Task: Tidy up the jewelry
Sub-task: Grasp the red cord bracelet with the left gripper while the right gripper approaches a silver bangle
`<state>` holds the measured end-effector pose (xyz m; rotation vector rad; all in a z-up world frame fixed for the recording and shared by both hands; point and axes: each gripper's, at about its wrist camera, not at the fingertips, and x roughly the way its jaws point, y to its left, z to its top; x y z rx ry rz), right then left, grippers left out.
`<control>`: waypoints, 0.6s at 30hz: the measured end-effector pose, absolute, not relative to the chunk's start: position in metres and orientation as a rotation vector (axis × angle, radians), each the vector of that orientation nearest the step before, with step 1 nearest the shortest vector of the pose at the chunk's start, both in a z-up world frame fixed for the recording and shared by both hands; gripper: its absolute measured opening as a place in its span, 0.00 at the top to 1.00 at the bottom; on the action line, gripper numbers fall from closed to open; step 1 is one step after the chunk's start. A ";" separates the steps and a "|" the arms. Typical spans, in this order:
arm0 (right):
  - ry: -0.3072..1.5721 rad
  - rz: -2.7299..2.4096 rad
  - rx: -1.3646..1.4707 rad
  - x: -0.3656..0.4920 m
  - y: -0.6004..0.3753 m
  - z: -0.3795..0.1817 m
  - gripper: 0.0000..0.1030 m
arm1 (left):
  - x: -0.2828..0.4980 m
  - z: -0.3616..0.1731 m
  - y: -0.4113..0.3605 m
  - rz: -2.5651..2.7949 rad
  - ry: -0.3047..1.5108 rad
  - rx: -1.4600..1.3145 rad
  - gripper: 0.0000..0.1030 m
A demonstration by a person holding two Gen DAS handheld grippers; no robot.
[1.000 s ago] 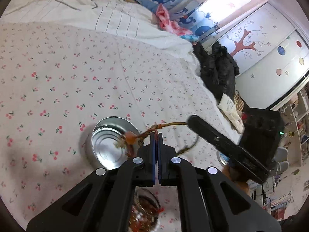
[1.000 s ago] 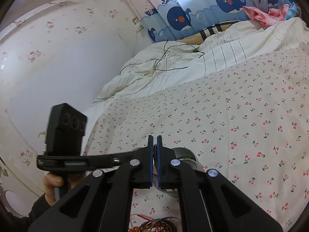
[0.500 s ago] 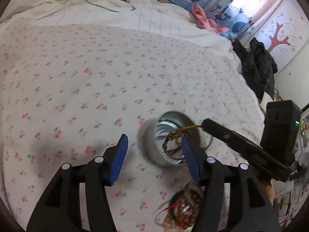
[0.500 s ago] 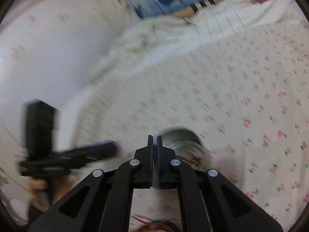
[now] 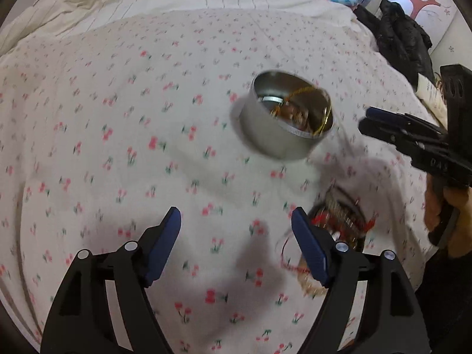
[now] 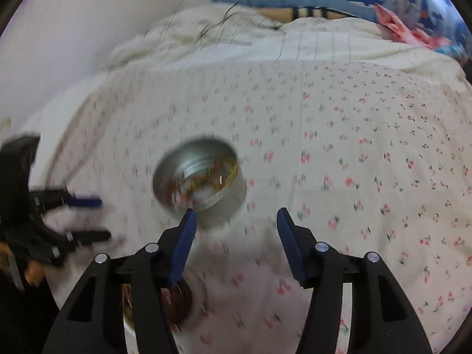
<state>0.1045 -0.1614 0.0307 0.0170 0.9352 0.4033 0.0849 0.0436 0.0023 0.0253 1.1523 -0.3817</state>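
Sorting: we put jewelry in the tin so it stays together.
Left gripper: wide, holding nothing.
Right gripper: wide too.
Pile: more jewelry, maybe beads, waits nearby.

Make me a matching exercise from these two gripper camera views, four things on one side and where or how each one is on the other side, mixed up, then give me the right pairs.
Things
1. metal tin
2. gold cord bracelet
3. left gripper
4. pile of beaded jewelry

States or places
A. open, holding nothing
B. on the cherry-print sheet, beside the right finger of the left gripper
C. lying inside the tin, partly draped on its rim
D. upright on the sheet, lid off

Pairs: 1-D, 2-C, 3-A, 4-B
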 end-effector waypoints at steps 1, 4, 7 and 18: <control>0.948 0.409 -0.023 0.101 -0.158 0.027 0.46 | 0.083 0.001 0.043 -0.377 1.154 0.029 0.28; 0.968 0.409 -0.109 0.091 -0.151 0.019 0.46 | 0.076 0.000 0.039 -0.393 1.152 0.039 0.27; 0.985 0.418 -0.174 0.081 -0.140 0.010 0.44 | 0.068 0.001 0.033 -0.435 1.152 0.023 0.27; 0.968 0.303 -0.435 0.071 -0.100 -0.021 0.36 | 0.058 -0.021 0.000 -0.355 1.148 0.247 0.27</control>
